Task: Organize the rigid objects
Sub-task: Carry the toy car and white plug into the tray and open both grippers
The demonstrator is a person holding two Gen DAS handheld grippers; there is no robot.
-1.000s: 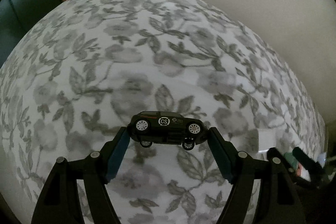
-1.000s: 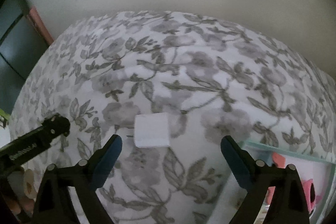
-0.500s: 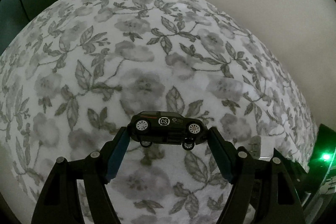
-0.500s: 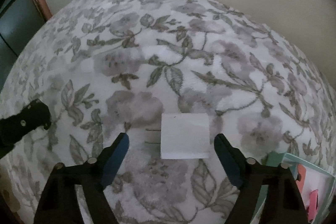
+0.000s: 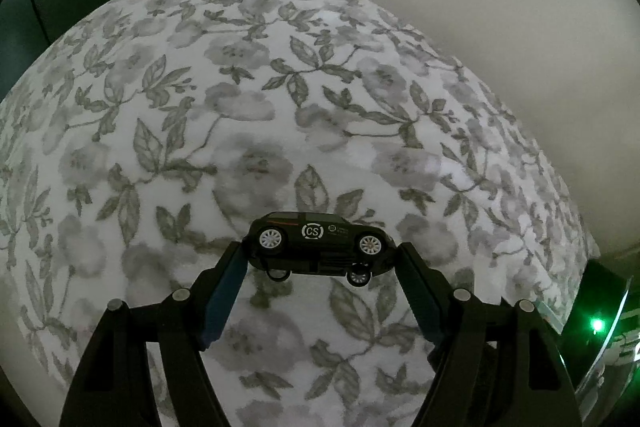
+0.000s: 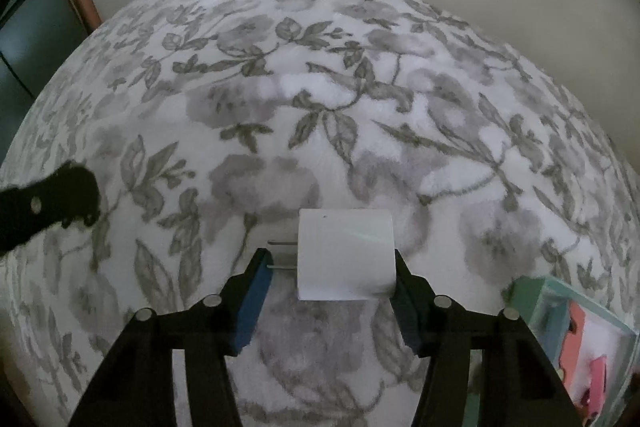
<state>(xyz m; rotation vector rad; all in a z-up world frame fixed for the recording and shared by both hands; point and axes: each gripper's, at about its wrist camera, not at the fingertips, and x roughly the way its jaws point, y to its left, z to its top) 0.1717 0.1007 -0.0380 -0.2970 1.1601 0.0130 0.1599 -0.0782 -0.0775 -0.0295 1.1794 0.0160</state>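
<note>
My left gripper [image 5: 322, 259] is shut on a small black toy car [image 5: 320, 243] with white wheels and a "CS" logo, held sideways above the floral blanket [image 5: 280, 107]. My right gripper [image 6: 332, 267] is open around a white plug adapter [image 6: 346, 255] lying on the blanket [image 6: 320, 87], its two metal prongs pointing left. The right finger touches the adapter's right side; the left finger stands a little apart, beside the prongs.
A teal box [image 6: 576, 339] holding pink and orange items sits at the right wrist view's lower right. The other gripper's black tip [image 6: 52, 203] shows at its left edge. A green light [image 5: 598, 325] glows at the left wrist view's right edge. A pale wall lies beyond.
My right gripper has moved forward and down to the white adapter, so its fingers now bracket it, and they have narrowed. My left gripper keeps its hold on the car and has drifted slightly.
</note>
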